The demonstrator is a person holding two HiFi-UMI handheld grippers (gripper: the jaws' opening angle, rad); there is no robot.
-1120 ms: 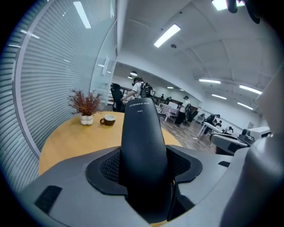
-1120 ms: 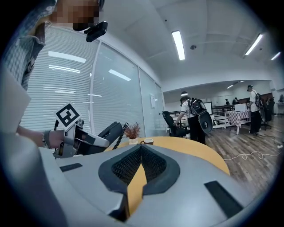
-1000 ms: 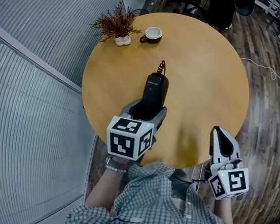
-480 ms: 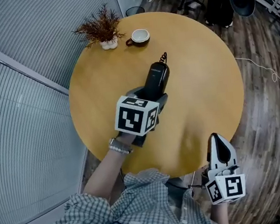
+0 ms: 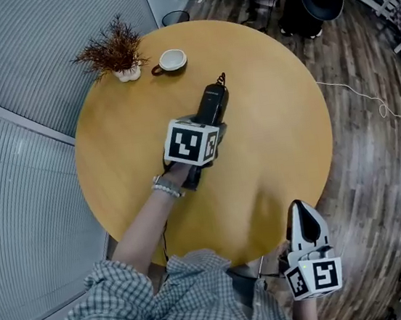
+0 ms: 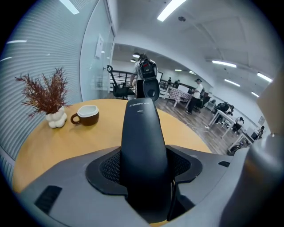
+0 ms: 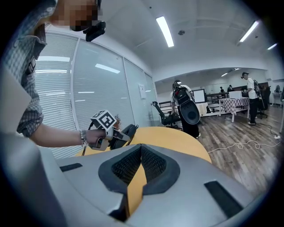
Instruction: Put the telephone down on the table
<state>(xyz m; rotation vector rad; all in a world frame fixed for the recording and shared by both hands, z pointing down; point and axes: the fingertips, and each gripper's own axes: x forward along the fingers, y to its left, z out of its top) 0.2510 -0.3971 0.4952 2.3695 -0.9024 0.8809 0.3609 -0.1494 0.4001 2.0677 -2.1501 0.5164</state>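
Grey left claw (image 5: 211, 120), right claw (image 5: 303, 210), black-white marker cubes (image 5: 192, 141); checked shirt (image 5: 197, 302), beaded wristband (image 5: 166, 189)

wall: ribbed glass (image 5: 25, 215) | floor: dark wood (image 5: 363, 61) | furniture: round table (image 5: 276, 123) | ceiling: strip lights (image 6: 171, 9)

I look steeply down on the table (image 5: 278, 138) from overhead. Left gripper view skims it close, facing far; right gripper view looks from the near edge. All share the tabletop.
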